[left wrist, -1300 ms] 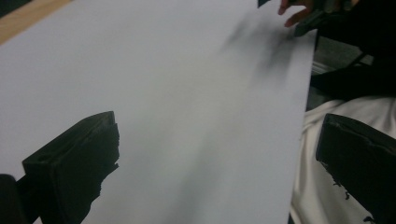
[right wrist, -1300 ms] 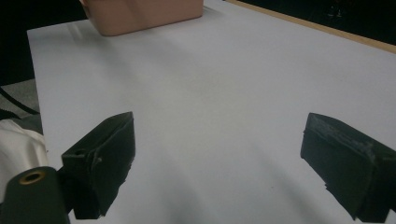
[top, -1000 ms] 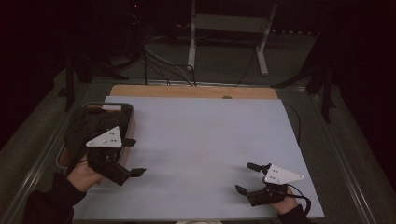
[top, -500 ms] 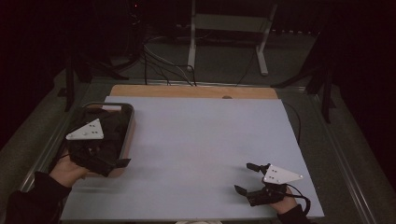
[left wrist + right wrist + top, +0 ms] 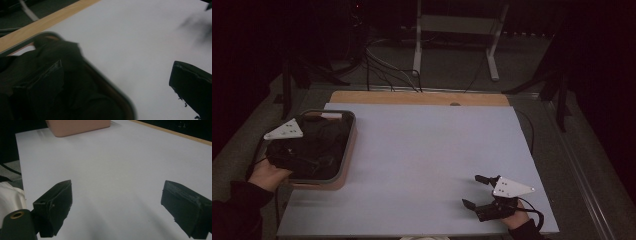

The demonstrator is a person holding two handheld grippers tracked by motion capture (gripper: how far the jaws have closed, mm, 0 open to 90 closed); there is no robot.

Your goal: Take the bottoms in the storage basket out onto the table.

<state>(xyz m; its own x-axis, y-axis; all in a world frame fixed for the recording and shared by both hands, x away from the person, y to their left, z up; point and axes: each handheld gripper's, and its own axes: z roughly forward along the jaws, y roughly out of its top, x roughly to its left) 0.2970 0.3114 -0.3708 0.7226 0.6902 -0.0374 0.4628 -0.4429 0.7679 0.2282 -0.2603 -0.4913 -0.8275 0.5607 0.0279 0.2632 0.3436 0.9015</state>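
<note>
A grey-rimmed pink tray [image 5: 348, 150] sits at the table's left edge and holds crumpled black cloth [image 5: 322, 137]. My left gripper [image 5: 312, 161] is over the tray, jaws pointing into the cloth. In the left gripper view its jaws stand wide apart, one over the cloth [image 5: 62, 57] and one over the white surface, with nothing gripped between them [image 5: 115, 92]. My right gripper [image 5: 473, 191] rests open near the front right of the table. Its two jaws are spread over bare white surface [image 5: 120, 205], pointing toward the tray [image 5: 77, 126].
A white sheet [image 5: 427, 150] covers the table, with a wooden strip [image 5: 412, 97] along the far edge. Beyond the table are cables and a stand's legs [image 5: 452, 45] on a dark floor. A white garment [image 5: 10, 195] shows at the near edge.
My left gripper has moved from the front left of the table back and left, over the tray of black cloth. The right gripper has stayed put.
</note>
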